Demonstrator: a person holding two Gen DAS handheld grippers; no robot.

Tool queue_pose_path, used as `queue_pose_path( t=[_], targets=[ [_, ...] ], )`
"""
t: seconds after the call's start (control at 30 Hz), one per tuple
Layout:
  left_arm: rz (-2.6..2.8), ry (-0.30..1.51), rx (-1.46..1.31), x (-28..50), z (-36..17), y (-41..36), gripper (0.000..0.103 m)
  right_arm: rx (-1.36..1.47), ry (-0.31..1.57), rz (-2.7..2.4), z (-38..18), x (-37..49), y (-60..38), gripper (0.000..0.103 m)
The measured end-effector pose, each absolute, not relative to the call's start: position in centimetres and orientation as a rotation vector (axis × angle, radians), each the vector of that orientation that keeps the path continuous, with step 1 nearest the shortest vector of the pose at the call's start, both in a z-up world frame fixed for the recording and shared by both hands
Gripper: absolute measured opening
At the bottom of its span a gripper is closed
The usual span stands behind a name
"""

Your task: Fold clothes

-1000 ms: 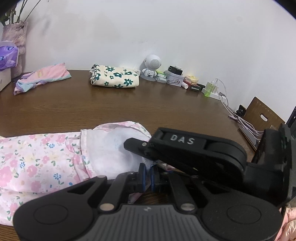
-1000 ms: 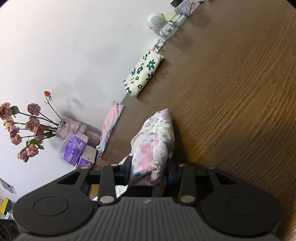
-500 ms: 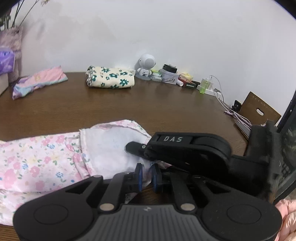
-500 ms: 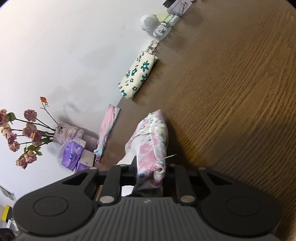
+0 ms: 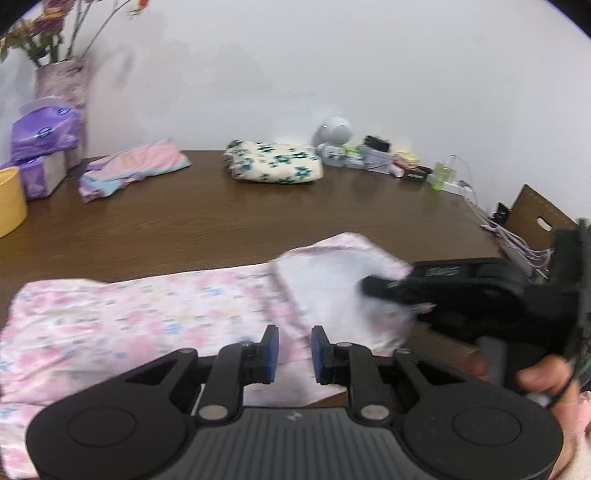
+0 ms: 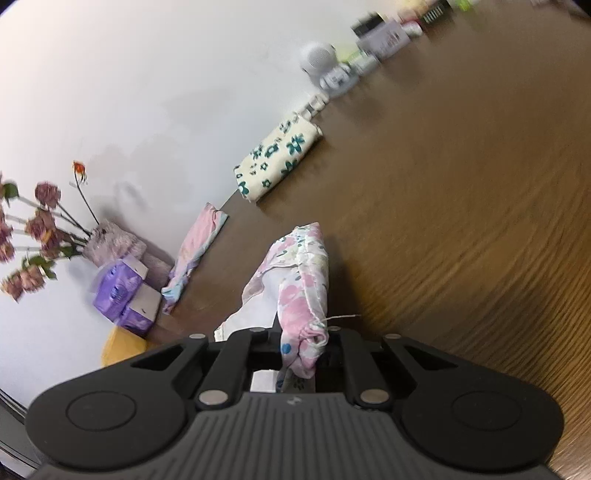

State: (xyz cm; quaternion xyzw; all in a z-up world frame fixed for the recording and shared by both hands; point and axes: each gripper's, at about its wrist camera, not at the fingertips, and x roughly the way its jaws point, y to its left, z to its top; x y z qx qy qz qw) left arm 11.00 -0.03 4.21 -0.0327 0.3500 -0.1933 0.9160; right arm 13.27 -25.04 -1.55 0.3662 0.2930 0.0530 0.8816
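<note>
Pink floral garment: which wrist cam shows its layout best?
Left wrist: the pink floral garment lies spread along the table, one end turned over. Right wrist shows only a bunched end pinched in the right claw.

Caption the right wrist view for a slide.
Right tool, just closed, pinches a bunched edge of the pink floral garment above the brown table.

Left wrist view: motion blur smears the pink floral garment (image 5: 155, 317) and the lettering on the right gripper (image 5: 373, 286); a yellow container (image 5: 11, 201) is cut by the left edge. Right wrist view: gathered cloth hides the gripper's fingertips; small items (image 6: 388, 33) at upper right are blurred beyond identification.
</note>
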Motion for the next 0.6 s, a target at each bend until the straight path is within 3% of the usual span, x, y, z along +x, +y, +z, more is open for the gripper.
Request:
queue_pose_path(
  t=[0.6],
  targets=[
    [-0.408, 0.752, -0.065, 11.6, 2.7, 5.6, 0.016, 0.156, 0.509, -0.022, 4.8, 11.8, -16.4, 0.008]
  ],
)
